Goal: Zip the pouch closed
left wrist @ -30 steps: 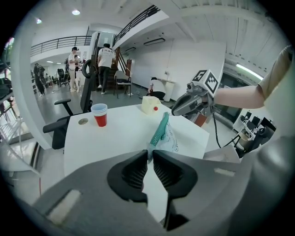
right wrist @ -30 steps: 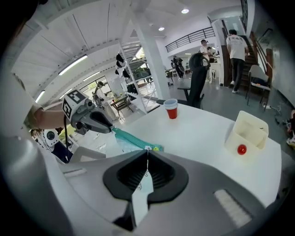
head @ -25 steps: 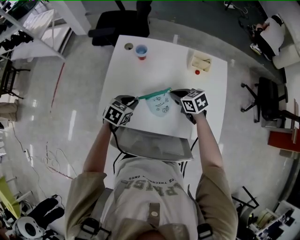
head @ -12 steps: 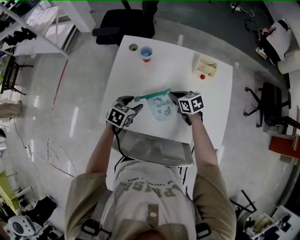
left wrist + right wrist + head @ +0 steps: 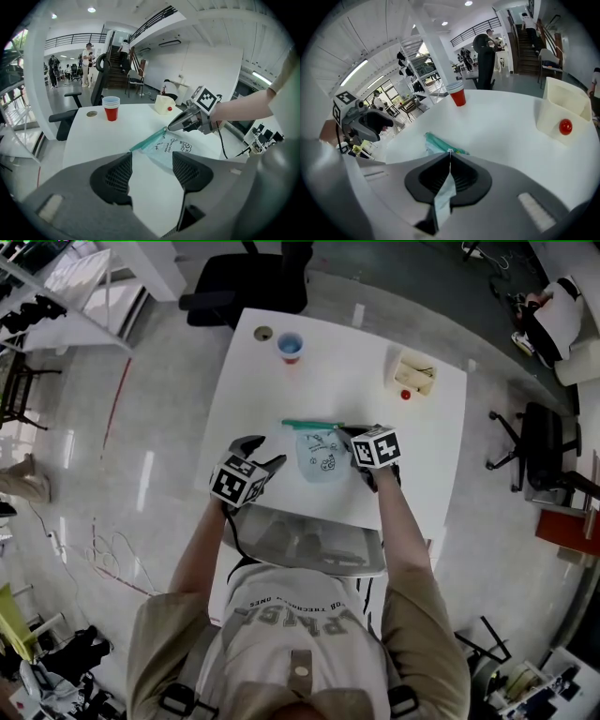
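Bare tabletop [image 5: 347, 362] between red cup [image 5: 290, 345] and cream box [image 5: 413, 371], both well beyond the pouch [image 5: 319, 451]

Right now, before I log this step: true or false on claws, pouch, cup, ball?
1. The right claw is shut on the pouch. True.
2. The left claw grips the pouch's other end. False: its jaws are opening with nothing between them, and the pouch lies just ahead of it.
3. The red cup lies tipped over. False: it stands upright.
4. A red ball sits by the cream box. True.
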The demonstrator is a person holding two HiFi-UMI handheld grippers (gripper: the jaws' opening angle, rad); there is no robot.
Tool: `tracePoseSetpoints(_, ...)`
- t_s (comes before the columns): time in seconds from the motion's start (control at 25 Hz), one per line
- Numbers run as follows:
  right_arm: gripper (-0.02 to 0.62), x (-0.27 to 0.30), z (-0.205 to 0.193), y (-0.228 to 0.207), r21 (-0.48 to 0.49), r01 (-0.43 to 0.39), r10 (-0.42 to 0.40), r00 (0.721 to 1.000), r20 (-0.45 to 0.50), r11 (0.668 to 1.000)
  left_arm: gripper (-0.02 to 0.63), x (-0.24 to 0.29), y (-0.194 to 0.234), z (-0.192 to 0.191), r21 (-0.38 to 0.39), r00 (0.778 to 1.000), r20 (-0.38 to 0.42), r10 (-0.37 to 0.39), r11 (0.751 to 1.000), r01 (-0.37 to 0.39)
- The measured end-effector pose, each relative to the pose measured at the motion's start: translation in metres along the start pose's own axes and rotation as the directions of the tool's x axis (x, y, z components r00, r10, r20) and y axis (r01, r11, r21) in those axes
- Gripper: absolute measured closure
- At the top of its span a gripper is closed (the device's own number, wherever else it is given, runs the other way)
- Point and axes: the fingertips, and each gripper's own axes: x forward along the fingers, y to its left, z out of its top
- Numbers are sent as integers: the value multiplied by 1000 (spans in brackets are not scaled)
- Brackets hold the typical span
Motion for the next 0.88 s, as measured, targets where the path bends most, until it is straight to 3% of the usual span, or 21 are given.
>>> tracePoseSetpoints(0.28,589,11,-8,-10,1,47,-47,998,-29,999,330,0,-3,-4,-4,1000,-1,-8,1000,8)
tracePoseSetpoints(0.6,586,18,-10,-16,20,78,-78,997,1,997,330,-4,-9,0,-9,1000,14,-3,1000,3)
tracePoseSetpoints(0.88,522,7,-3,-18,57,86,-90,992,83,995,330,-6,-11,6,-12,999,37,7,1000,-6)
